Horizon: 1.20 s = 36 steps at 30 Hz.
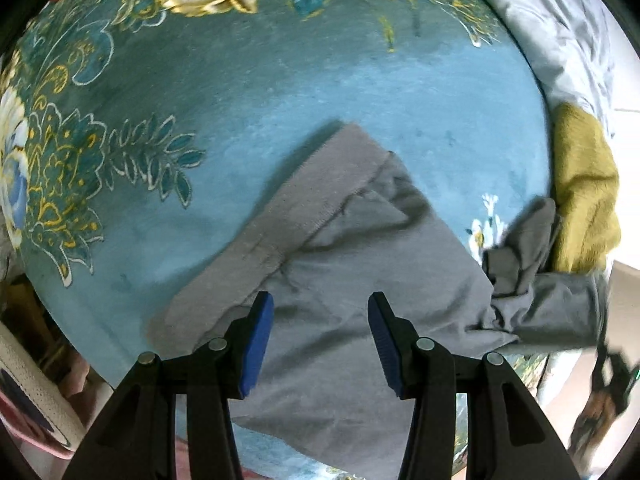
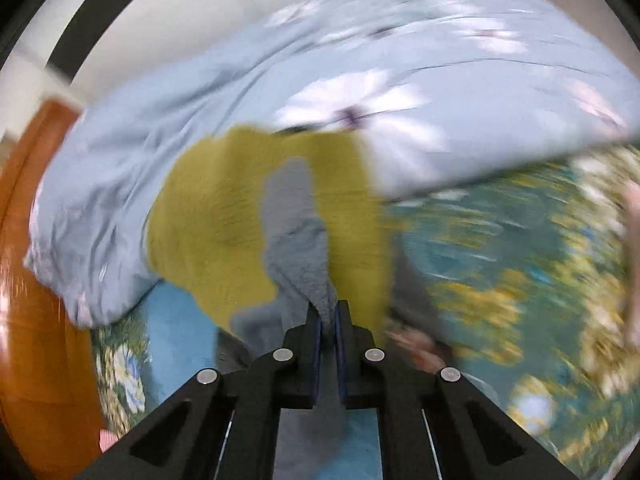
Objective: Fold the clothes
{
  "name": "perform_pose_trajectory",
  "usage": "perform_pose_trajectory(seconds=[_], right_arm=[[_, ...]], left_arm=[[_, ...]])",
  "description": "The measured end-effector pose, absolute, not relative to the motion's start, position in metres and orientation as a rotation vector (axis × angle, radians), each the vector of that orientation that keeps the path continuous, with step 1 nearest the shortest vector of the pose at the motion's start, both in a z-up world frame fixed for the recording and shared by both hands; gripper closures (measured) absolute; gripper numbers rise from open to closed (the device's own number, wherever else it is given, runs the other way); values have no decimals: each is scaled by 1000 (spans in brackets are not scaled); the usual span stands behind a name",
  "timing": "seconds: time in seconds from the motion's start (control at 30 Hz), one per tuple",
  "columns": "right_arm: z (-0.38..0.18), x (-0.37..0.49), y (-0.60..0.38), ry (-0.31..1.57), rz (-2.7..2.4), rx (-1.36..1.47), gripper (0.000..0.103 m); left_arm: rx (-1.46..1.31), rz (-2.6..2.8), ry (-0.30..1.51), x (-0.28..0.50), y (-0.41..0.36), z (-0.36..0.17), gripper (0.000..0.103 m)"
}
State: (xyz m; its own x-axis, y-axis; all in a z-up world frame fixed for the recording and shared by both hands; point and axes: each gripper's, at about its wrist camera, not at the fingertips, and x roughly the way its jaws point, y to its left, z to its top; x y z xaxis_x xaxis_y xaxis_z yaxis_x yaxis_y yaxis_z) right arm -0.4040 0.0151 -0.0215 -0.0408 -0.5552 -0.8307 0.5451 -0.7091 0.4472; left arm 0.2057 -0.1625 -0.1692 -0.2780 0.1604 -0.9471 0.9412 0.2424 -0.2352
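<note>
A grey garment (image 1: 340,264) lies spread on a teal flowered blanket (image 1: 280,92), its hemmed edge running up to the left. My left gripper (image 1: 320,340) hovers open just above it, blue pads apart with only flat cloth beneath. At the right the grey cloth bunches and stretches away (image 1: 552,304). In the blurred right wrist view my right gripper (image 2: 329,320) is shut on a lifted fold of the grey garment (image 2: 298,248), which stands up from between the pads. Behind it lies a mustard-yellow garment (image 2: 224,232).
A pale blue flowered quilt (image 2: 280,80) is heaped behind the yellow garment (image 1: 584,184). A brown wooden bed edge (image 2: 36,280) runs along the left in the right wrist view. A white and pink object (image 1: 36,392) sits off the bed at the lower left.
</note>
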Motion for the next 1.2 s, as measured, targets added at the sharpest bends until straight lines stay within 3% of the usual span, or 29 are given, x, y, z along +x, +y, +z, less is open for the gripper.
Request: perform_pose_trajectory(seconds=[0.1,0.2,0.3,0.4,0.53,0.57,0.63,0.73,0.9,1.07,1.2], right_arm=[[-41,-418,114,-65,-1991,1582,96],[-99,-417,189,-54,-2060,1801,97],[-164,-412,241,-92,-2027,2034,96],[-181,-405,256,-74,-2020,2100,92],[-170,-403,260,24,-2056,2084,75],[-161,-406,260,43,-2106,2071,66],[-142,-412,260,73,-2221,2035,61],[-129,-417,236,-100,-2147,1968,56],[-157,-401,166,-267,-1843,2052,54],[-197,-389,131,-385,-1800,2226,54],[-211,-390,117,-303,-1844,2323,54]], left_arm=[[1053,-1127,1644,206,-158,-168,53],[1060,-1114,1652,207,-156,-167,53],[1045,-1095,1676,208,-160,-165,53],[1003,-1092,1700,201,-168,-162,53],[968,-1107,1718,190,-191,-167,53],[958,-1095,1725,188,-197,-170,53],[924,-1073,1756,185,-207,-177,53],[833,-1025,1871,178,-218,-193,53],[685,-863,2070,160,-226,-227,53],[670,-710,2061,147,-232,-252,53],[811,-640,1975,136,-241,-265,53]])
